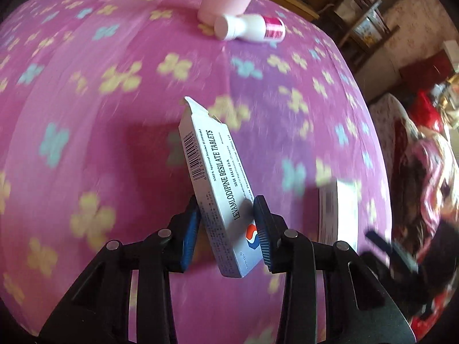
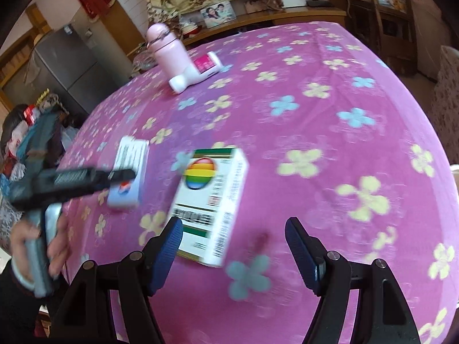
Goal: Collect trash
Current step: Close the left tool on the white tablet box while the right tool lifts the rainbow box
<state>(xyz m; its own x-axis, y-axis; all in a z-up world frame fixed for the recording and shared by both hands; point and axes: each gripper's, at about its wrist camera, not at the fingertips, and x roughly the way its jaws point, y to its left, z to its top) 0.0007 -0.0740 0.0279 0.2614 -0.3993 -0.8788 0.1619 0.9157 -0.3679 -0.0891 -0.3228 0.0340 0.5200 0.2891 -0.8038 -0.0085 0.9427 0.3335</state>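
Now, L to R: left gripper (image 1: 229, 229) clamps a white tablet box (image 1: 213, 180), lifted near the tabletop's (image 2: 330, 132) left edge. Rainbow-logo box (image 2: 212, 203) lies near the front edge, just ahead of the right gripper (image 2: 233, 252), fingers wide, empty. White bottle (image 2: 195, 76) on its side touching a pink flask (image 2: 169, 51), far edge.

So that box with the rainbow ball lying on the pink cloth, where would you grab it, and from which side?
I'd take the rainbow box across its two long narrow sides, coming down from above. It lies flat on the tablecloth with its broad face up, so only that narrower span would likely fit between the fingers. The right gripper hovers open at its near end, so the near half is probably easiest.
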